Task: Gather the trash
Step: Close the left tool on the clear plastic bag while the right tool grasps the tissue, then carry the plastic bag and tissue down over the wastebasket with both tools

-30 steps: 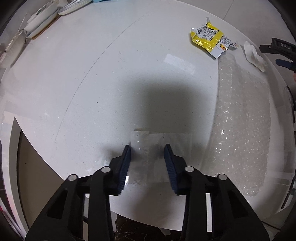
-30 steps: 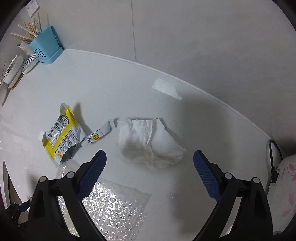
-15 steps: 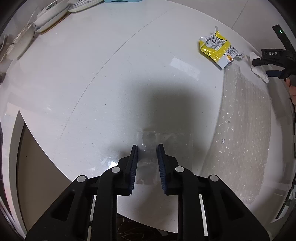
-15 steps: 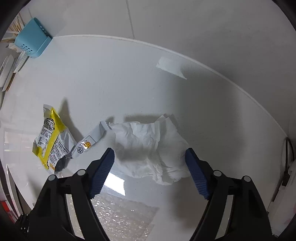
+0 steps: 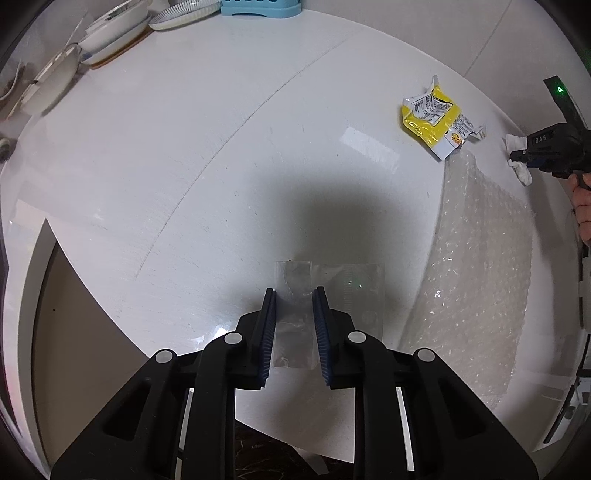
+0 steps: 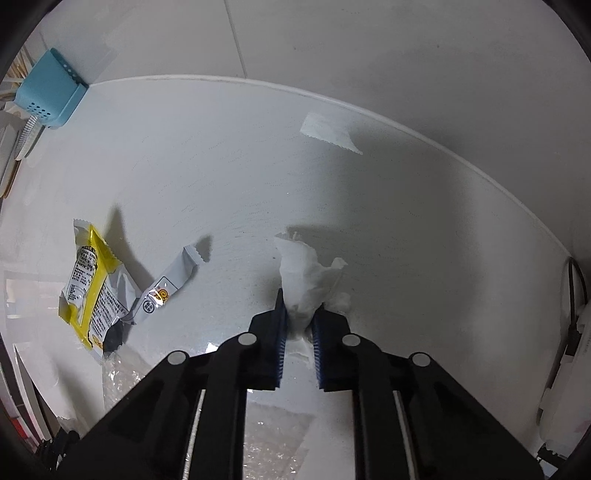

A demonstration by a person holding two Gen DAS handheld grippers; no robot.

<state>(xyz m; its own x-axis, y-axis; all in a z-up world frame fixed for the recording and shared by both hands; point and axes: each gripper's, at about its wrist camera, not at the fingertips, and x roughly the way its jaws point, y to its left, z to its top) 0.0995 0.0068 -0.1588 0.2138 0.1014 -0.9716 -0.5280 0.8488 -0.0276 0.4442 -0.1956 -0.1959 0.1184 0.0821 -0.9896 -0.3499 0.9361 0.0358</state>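
My left gripper is shut on a clear plastic film that lies flat near the front edge of the white round table. My right gripper is shut on a crumpled white tissue, bunched between the pads. The right gripper also shows in the left wrist view at the far right, on the tissue. A torn yellow snack wrapper lies on the table, also in the right wrist view. A sheet of bubble wrap lies at the right.
A blue utensil holder and stacked plates stand at the table's back edge. A small torn strip lies near the far rim. A white device with a black cable sits at the right.
Both grippers have closed: the left on the clear film, the right on the tissue, which is now bunched up between the pads. The right gripper moved forward onto the tissue.
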